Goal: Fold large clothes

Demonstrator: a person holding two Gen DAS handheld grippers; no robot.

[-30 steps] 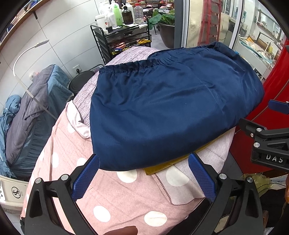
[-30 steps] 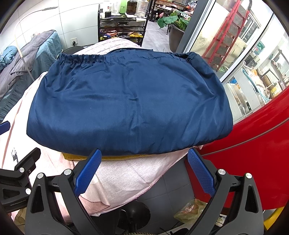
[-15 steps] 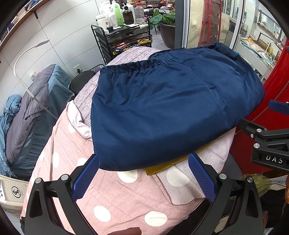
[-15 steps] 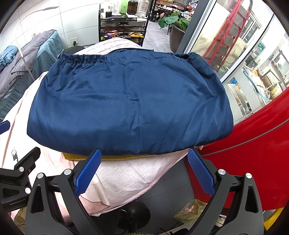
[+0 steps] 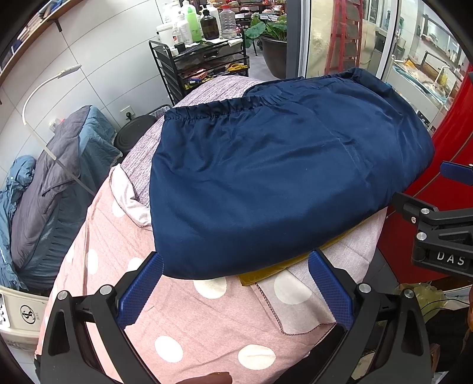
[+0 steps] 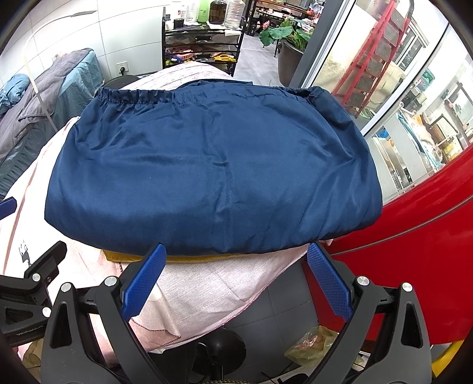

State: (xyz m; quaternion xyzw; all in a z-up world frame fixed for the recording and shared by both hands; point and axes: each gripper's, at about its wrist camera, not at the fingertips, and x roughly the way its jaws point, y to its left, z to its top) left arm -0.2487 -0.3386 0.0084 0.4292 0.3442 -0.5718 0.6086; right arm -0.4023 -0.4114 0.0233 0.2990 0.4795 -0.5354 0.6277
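Pink polka-dot sheet point(image 5: 207, 319) covers the table | folded navy garment point(image 5: 280, 177) lies on top, yellow cloth point(image 6: 195, 257) peeking beneath | left gripper point(image 5: 235, 283) fingers wide apart, empty | right gripper point(image 6: 235, 279) likewise spread, just short of the hem

Yellow cloth point(image 5: 267, 270) mostly hidden under navy garment point(image 5: 280, 177); only thin strip shows at lower centre of both views.
Right gripper body point(image 5: 437, 233) cut off by right edge of left wrist view; fingertips out of frame there.
White bin point(image 5: 17, 313) cropped at lower left.
Bottles point(image 6: 217, 11) cut by top edge, labels too small to read.
Dark rounded thing at bottom centre point(image 5: 207, 378), possibly fingertip, cropped.
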